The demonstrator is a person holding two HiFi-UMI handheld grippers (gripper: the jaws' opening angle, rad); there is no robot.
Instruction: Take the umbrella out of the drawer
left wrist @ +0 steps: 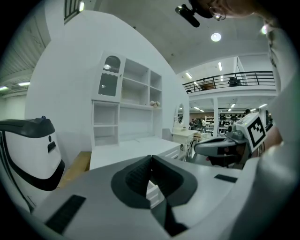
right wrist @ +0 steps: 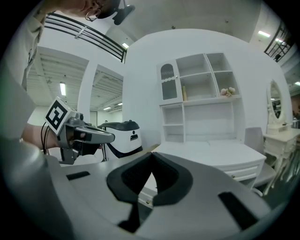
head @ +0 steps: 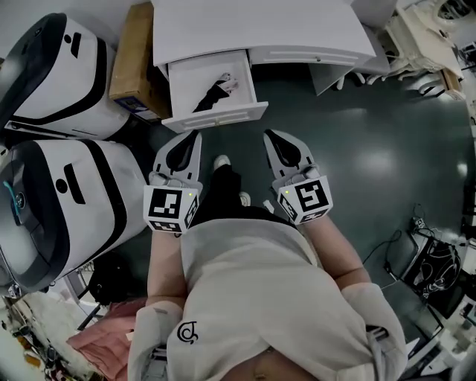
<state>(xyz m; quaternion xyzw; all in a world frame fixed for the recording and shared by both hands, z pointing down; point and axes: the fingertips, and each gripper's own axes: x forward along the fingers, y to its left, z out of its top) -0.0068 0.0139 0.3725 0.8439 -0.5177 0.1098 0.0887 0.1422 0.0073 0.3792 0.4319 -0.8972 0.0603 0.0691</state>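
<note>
Two hand-held grippers point at the big white desk (head: 260, 30). The left gripper (head: 195, 135) has its jaws pressed together with nothing between them. The right gripper (head: 268, 134), at 3 o'clock from it, is closed and empty too. The black umbrella (head: 212, 95) lies inside the open white drawer (head: 216, 117), at 12 o'clock from the left gripper, apart from both.

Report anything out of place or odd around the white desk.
One drawer of the desk stands pulled open, with the dark umbrella lying slantwise inside it. That fits the task and is no fault. Nothing looks spilled or damaged.
</note>
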